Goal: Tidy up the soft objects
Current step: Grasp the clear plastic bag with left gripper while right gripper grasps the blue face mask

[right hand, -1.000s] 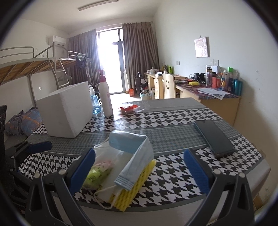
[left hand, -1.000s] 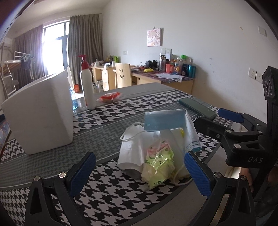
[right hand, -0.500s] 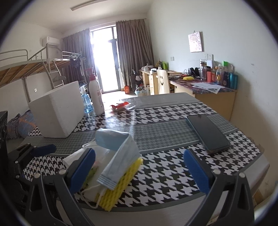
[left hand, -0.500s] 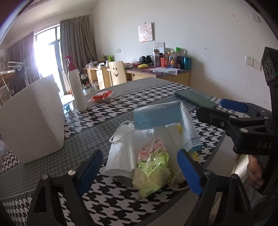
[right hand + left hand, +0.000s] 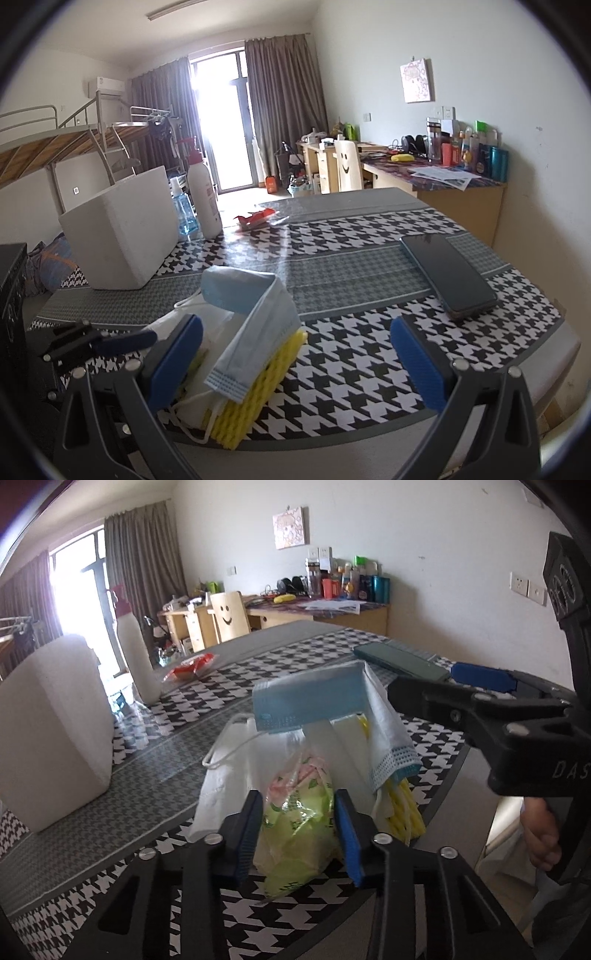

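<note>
Since the earlier frames our left gripper [image 5: 298, 827] has come forward and down onto the heap, and its blue pads have just been closing from wide apart until they sit against both sides of the crinkly yellow-green plastic packet [image 5: 295, 823], pinching it. That packet lies at the near edge of the black-and-white houndstooth tablecloth [image 5: 258, 661], at the front of a small pile of soft things: a white plastic bag [image 5: 236, 775] spreads to its left, a light blue pleated face mask [image 5: 310, 701] drapes over the top, and a yellow ridged sponge [image 5: 404, 812] stands just to its right under the mask's hanging end. We see our right gripper [image 5: 295, 362] with its blue pads spread wide and nothing between them; its left pad stands just beside the pile, while the mask and sponge lie in the gap without touching either pad. In the left view that gripper's black frame reaches in from the right, with a person's hand [image 5: 541, 834] below it. Farther back on the cloth stand a white foam box [image 5: 122, 229], a tall white pump bottle with a red top [image 5: 203, 195], and a red-and-clear wrapper [image 5: 256, 218], well apart from the pile. A dark smartphone [image 5: 447, 277] lies flat to the right.
</note>
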Action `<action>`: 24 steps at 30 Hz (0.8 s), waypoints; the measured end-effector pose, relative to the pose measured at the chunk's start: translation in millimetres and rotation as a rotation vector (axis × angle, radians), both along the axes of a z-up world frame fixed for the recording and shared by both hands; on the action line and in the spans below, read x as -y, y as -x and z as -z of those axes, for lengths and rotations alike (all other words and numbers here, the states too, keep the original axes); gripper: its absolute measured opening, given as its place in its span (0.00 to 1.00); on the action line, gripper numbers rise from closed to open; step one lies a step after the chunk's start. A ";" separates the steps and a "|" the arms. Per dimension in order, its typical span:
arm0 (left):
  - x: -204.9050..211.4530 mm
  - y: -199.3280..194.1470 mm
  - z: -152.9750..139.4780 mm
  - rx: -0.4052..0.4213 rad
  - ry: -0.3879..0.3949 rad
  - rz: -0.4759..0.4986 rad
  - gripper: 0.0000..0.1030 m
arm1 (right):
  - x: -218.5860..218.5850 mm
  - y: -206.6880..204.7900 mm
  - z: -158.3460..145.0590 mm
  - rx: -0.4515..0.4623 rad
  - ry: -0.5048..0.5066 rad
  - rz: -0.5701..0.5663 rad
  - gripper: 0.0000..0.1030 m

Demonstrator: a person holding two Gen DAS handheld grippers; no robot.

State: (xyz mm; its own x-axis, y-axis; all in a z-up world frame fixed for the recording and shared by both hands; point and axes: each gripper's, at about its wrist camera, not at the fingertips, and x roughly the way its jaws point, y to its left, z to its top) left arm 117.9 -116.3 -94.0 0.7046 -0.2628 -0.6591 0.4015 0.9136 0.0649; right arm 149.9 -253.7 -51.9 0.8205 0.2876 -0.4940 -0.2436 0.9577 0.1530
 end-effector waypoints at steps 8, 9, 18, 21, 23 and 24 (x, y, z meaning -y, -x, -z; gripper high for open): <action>2.6 -1.1 5.6 -0.033 -0.009 0.006 0.34 | 0.5 0.3 0.4 -0.002 0.001 -0.006 1.00; 2.4 -0.6 5.7 -0.040 -0.004 0.009 0.28 | 0.2 -0.3 0.5 -0.004 -0.002 -0.008 1.00; -15.1 10.7 -9.9 -0.024 0.061 0.010 0.23 | -9.1 -5.3 -0.2 -0.023 0.002 -0.024 1.00; -22.7 17.5 -17.3 -0.012 0.089 0.009 0.23 | -12.6 -6.3 -1.0 -0.027 0.004 -0.034 1.00; -26.9 22.1 -21.4 0.010 0.089 -0.005 0.23 | -15.0 -7.0 -1.6 -0.025 0.008 -0.040 1.00; -30.3 24.5 -24.3 0.026 0.089 -0.017 0.23 | -16.5 -8.0 -2.0 -0.027 0.013 -0.040 1.00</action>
